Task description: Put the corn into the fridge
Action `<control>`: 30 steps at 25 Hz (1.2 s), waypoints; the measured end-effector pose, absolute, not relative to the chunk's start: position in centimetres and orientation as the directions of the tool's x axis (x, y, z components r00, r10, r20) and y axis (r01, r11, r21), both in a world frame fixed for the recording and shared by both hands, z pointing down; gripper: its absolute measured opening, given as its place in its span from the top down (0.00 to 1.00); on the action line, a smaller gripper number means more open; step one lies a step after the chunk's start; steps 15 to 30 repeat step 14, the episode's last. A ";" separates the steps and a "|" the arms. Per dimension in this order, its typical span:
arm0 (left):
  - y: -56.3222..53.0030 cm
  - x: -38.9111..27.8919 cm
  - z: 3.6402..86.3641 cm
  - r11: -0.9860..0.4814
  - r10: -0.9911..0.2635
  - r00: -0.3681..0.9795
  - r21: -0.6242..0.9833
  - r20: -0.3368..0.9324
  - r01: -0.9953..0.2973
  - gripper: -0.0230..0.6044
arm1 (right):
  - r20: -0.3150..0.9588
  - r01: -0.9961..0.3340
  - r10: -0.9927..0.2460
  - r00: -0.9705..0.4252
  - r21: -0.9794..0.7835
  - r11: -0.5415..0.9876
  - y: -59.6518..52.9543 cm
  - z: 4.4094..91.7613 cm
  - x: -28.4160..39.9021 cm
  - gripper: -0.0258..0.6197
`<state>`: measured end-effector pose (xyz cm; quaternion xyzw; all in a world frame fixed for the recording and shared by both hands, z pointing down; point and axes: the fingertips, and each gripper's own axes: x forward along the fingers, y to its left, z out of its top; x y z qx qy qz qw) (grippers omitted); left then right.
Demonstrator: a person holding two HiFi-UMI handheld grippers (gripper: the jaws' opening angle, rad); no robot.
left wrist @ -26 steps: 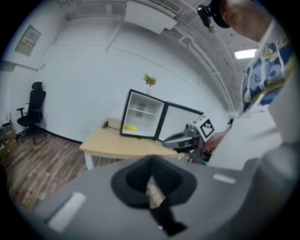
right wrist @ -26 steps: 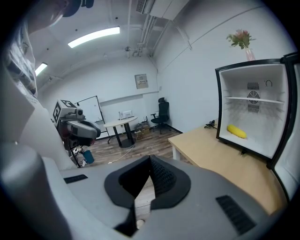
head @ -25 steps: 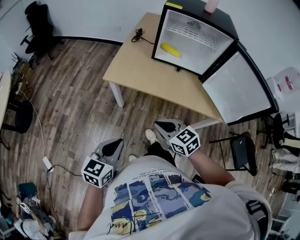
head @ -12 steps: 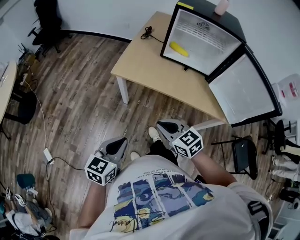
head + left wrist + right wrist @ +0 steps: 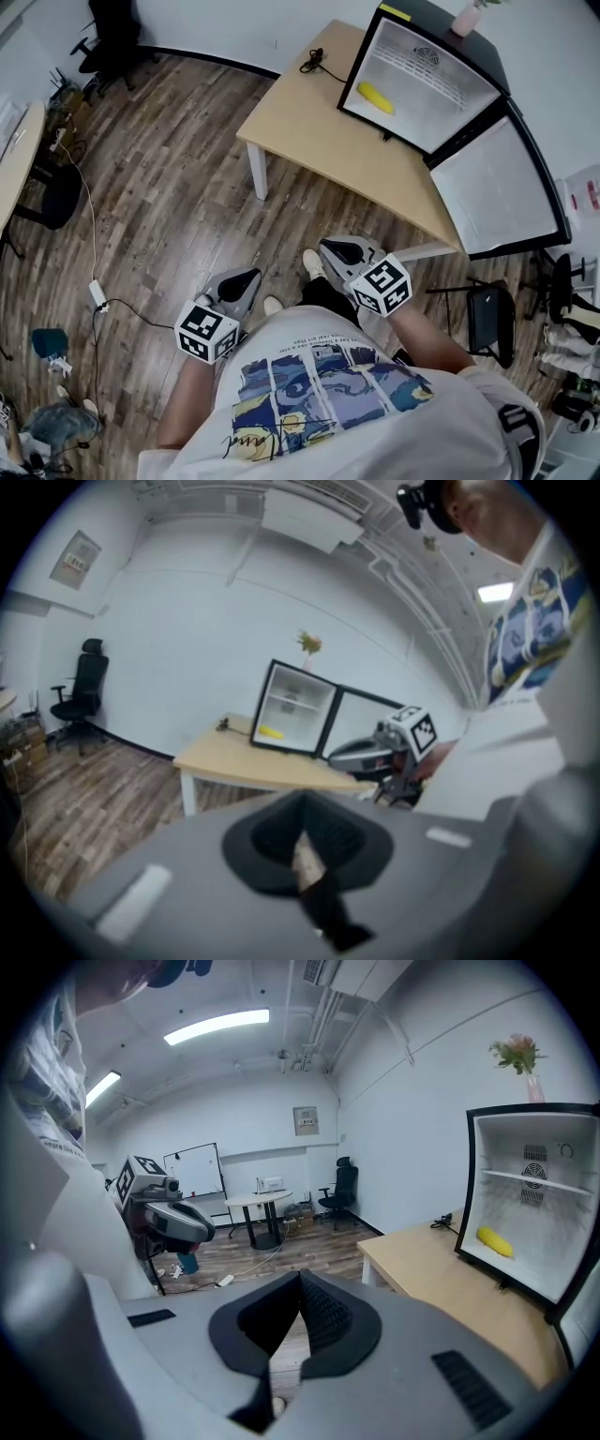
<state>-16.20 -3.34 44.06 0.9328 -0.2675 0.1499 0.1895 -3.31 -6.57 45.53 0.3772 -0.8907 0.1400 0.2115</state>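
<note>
Fingers on both sides hold nothing. The right fingers (image 5: 323,1316) are pressed fully together. The left fingers (image 5: 274,834) look closed the same way, though that view is soft, so I say it with some caution. I hold both low by my waist over the wooden floor (image 5: 169,187), well apart from the counter (image 5: 319,122).

The main part of the task looks done. The corn (image 5: 376,97) lies inside the fridge (image 5: 450,84), on the bottom of the compartment below the wire shelf and toward its left wall. The fridge stands at the far right corner of the counter, and its door (image 5: 497,187) hangs wide open past the counter's right edge. I judge that shutting that door is the only thing left, if it is wanted at all.

For writing, very little can be read:
- The marker cubes (image 5: 206,330) on my tools carry black-and-white square patterns, not words.
- My shirt (image 5: 319,394) has a painted picture with a cursive line under it that I cannot make out.
- A small yellow sticker (image 5: 395,12) on the fridge's top edge is too small to read.
- No brand shows on the fridge.
</note>
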 end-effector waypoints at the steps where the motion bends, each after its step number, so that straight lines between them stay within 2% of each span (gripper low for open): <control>1: -3.3 -16.2 44.1 -0.784 -0.443 0.811 0.273 0.381 -0.557 0.95 | 0.482 -0.732 -0.614 -0.625 -0.088 0.676 -6.6 45.6 -3.3 0.94; 30: -3.9 -16.5 44.4 -0.775 -0.453 0.803 0.274 0.387 -0.569 0.95 | 0.480 -0.729 -0.612 -0.629 -0.092 0.678 -7.3 46.0 -3.4 0.94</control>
